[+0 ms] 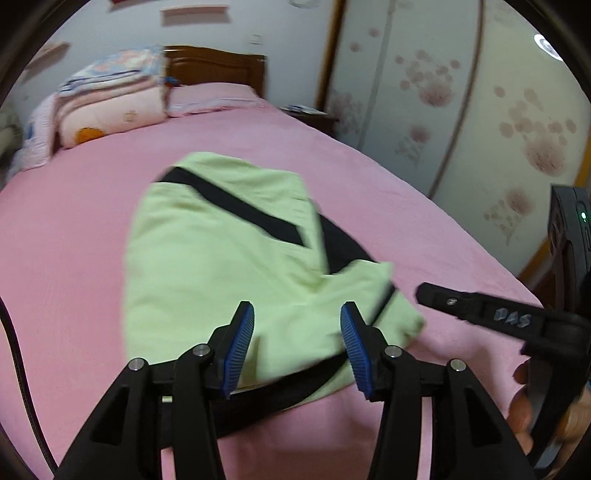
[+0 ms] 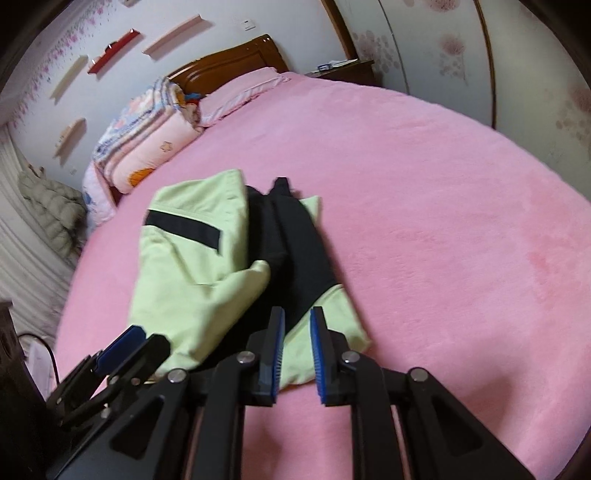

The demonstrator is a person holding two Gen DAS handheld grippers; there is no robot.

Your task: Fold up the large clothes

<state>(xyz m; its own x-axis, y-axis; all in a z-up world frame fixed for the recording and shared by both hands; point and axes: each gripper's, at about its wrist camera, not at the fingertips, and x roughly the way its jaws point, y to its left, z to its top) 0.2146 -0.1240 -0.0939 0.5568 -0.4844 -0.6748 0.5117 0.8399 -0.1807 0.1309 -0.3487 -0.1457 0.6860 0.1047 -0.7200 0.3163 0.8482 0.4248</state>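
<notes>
On the pink bed (image 1: pixel 369 177) lies one folded garment (image 1: pixel 207 258), pale green with black panels, near the front edge. Two grippers hang over it: the left gripper (image 1: pixel 297 314) gapes with both blue pads clear of the cloth, gripping nothing; the right gripper (image 2: pixel 297 319) shows a narrower gap, also empty. One stack of quilts (image 2: pixel 147 136) sits by the one headboard (image 2: pixel 229 61).

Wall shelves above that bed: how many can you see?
6 in the right wrist view: a red shelf, pale ones at, one at the top edge, one lower. More may be hidden.
</notes>
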